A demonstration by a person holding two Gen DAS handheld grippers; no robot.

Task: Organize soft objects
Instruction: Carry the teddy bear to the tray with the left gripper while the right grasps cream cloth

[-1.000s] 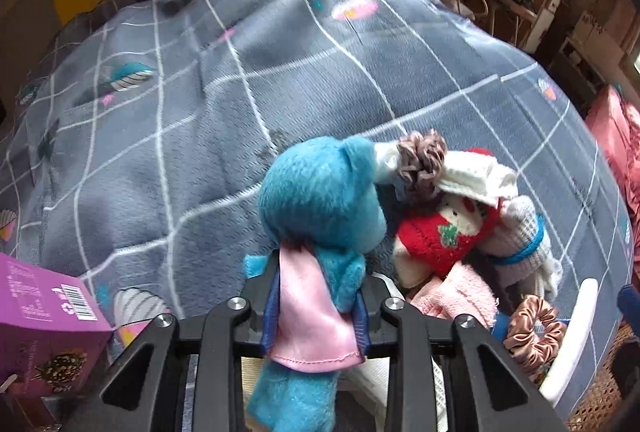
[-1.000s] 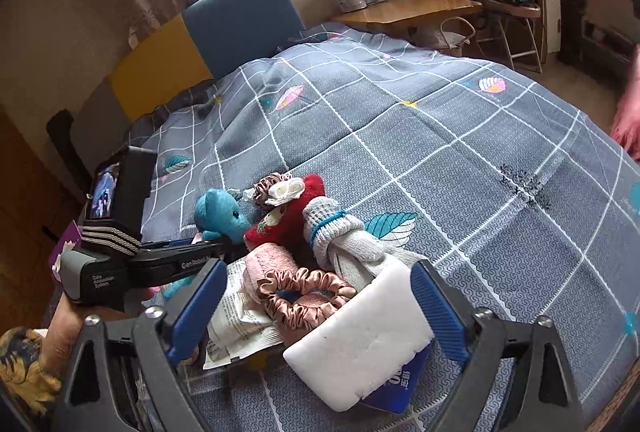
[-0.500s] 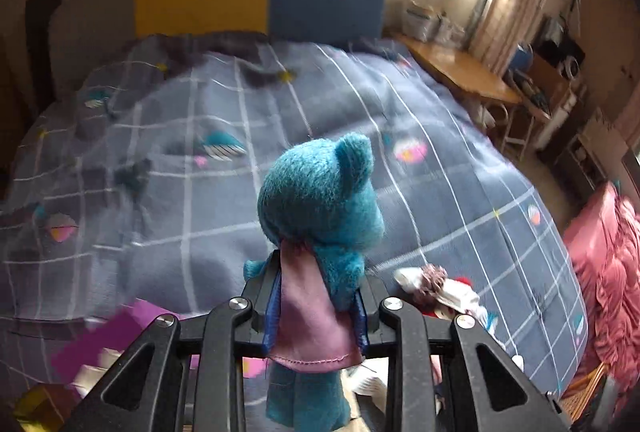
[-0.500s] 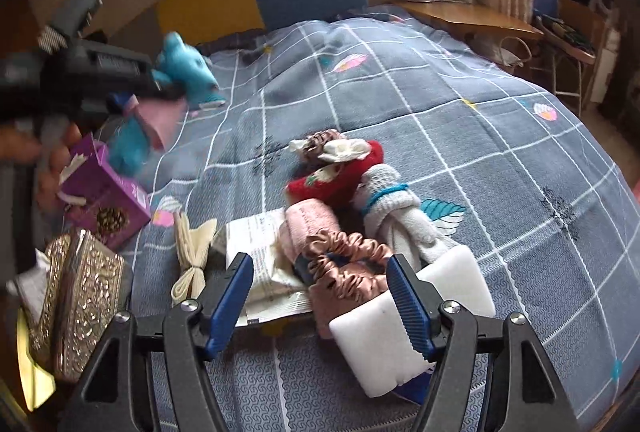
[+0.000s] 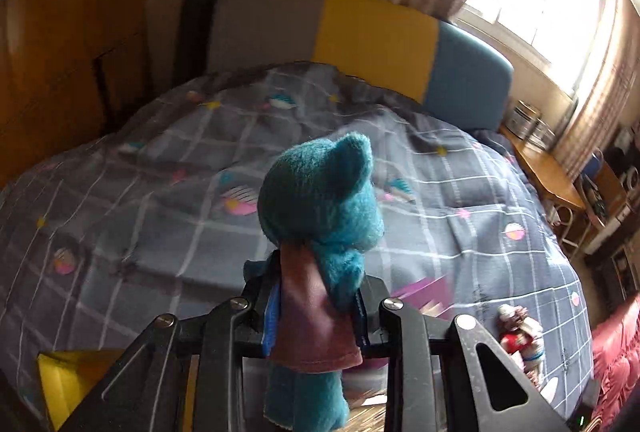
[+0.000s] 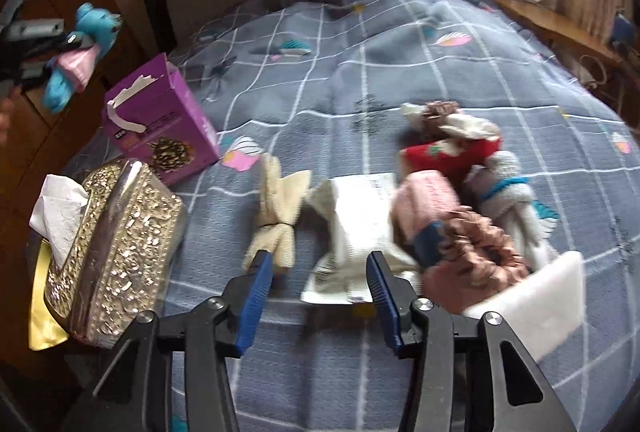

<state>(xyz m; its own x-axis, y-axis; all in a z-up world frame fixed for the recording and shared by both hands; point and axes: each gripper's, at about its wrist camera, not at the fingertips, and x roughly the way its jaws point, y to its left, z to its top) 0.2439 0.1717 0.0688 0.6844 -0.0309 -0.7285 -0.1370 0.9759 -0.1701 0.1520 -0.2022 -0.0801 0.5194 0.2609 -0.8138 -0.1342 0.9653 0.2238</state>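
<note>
The blue plush bear (image 5: 320, 207) is sitting clamped at its caped waist in the left claw (image 5: 316, 316), raised clear above the bed (image 5: 160, 199); in the right wrist view the same bear (image 6: 86, 31) is hanging off the bed's left edge, above the purple box (image 6: 160, 123). The rest of the soft things are lying near the bed's front edge: a cream bow (image 6: 278, 207), a white packet (image 6: 356, 228), a pink roll (image 6: 424, 207), a satin scrunchie (image 6: 476, 244), a red doll (image 6: 452, 151) and a white sponge (image 6: 536, 300). The right claw (image 6: 320, 284) is released and holding nothing, its jaws closing over the bedspread between the bow and the packet. To do this step well, the left claw is probably best keeping its squeeze on the bear's middle until the toy is over its place, since the plush gives and could slip. The right claw should settle on one item; straddling both risks catching the packet's edge instead.
</note>
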